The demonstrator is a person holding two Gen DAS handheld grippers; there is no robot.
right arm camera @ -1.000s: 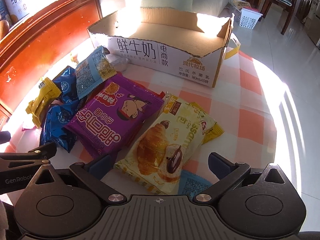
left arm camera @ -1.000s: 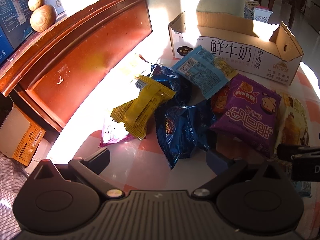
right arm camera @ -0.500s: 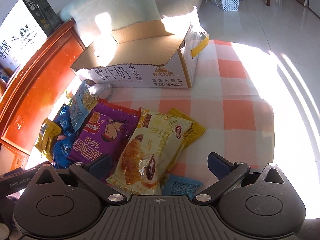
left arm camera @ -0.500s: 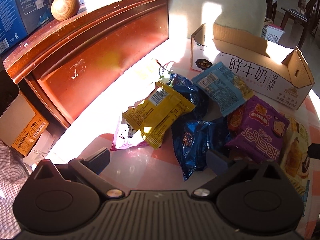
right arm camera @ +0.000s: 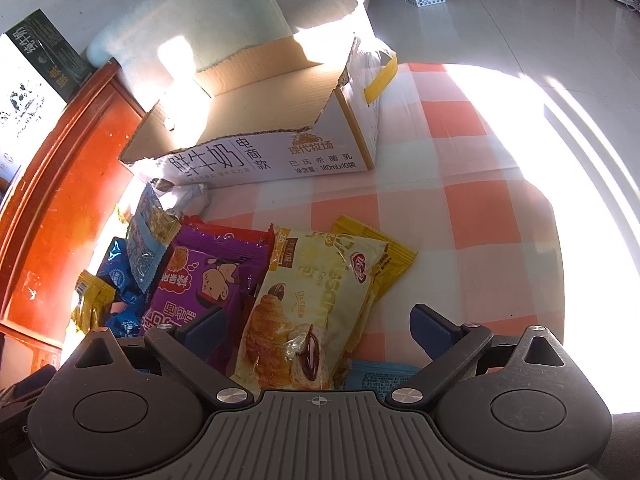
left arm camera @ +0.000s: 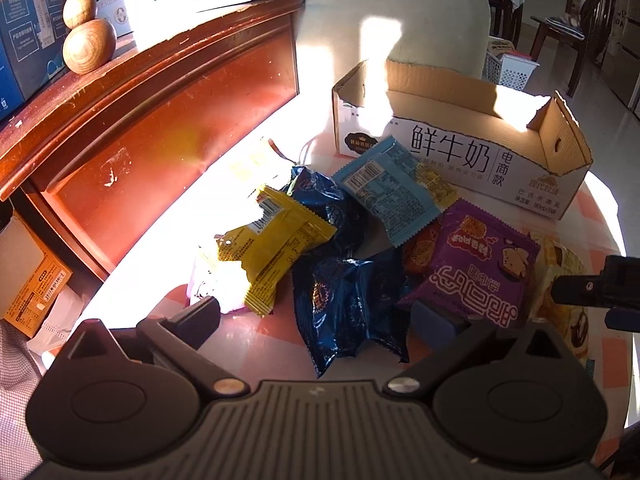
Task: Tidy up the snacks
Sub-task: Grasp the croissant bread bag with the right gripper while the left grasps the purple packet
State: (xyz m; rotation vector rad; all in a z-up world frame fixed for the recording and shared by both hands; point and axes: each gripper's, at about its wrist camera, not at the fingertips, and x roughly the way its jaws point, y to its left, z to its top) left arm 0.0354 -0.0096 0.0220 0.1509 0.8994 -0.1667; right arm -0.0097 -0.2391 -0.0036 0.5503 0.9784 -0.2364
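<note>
1. Left gripper (left arm camera: 324, 316): jaws wide apart, clamping nothing, above a dark blue packet (left arm camera: 352, 304).
2. Croissant packet (right arm camera: 304, 308) lies on the checked cloth (right arm camera: 460, 208), long axis running toward the cardboard box (right arm camera: 280, 120).
3. Right gripper (right arm camera: 320, 330): jaws closing, the croissant packet between them, pads not pressing it.

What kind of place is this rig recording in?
Probably a home living or dining room: a table with an orange-and-white checked cloth, a red-brown wooden cabinet beside it, a dark wooden chair on the glossy tiled floor.
</note>
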